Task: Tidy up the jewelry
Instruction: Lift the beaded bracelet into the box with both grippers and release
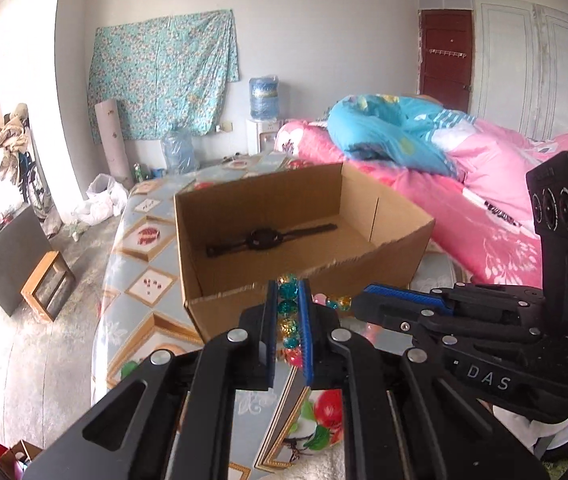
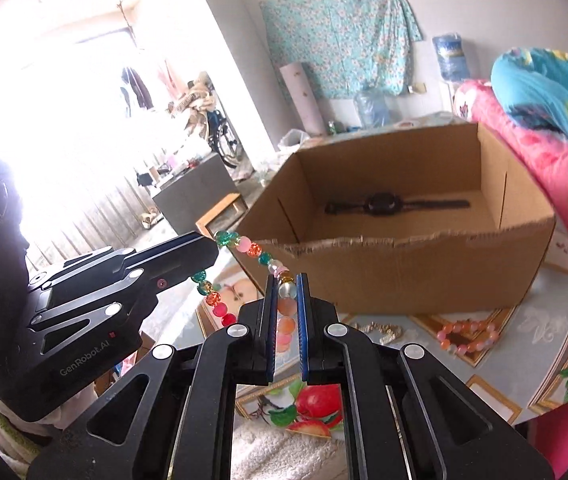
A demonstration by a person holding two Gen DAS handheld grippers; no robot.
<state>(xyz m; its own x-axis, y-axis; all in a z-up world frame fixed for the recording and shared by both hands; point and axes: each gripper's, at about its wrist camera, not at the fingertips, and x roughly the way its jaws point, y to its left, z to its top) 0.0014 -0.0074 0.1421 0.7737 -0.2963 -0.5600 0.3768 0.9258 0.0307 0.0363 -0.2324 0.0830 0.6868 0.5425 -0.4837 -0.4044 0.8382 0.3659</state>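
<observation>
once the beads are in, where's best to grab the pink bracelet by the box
Pink bracelet lies flat as an open loop on the table in front of the box. Probably best: right tongs come from above, one finger inside the ring, pinching its near arc, away from the box wall.

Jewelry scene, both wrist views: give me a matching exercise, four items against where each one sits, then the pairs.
Items:
1. black watch
2. multicolour bead strand
3. pink bead bracelet
4. gold chain

Places:
A. held between both grippers, in front of the box
B. on the tablecloth, right of the gold piece
C. lying on the floor of the cardboard box
D. on the tablecloth just in front of the box, beside the right gripper

Pairs: 1-C, 2-A, 3-B, 4-D
</observation>
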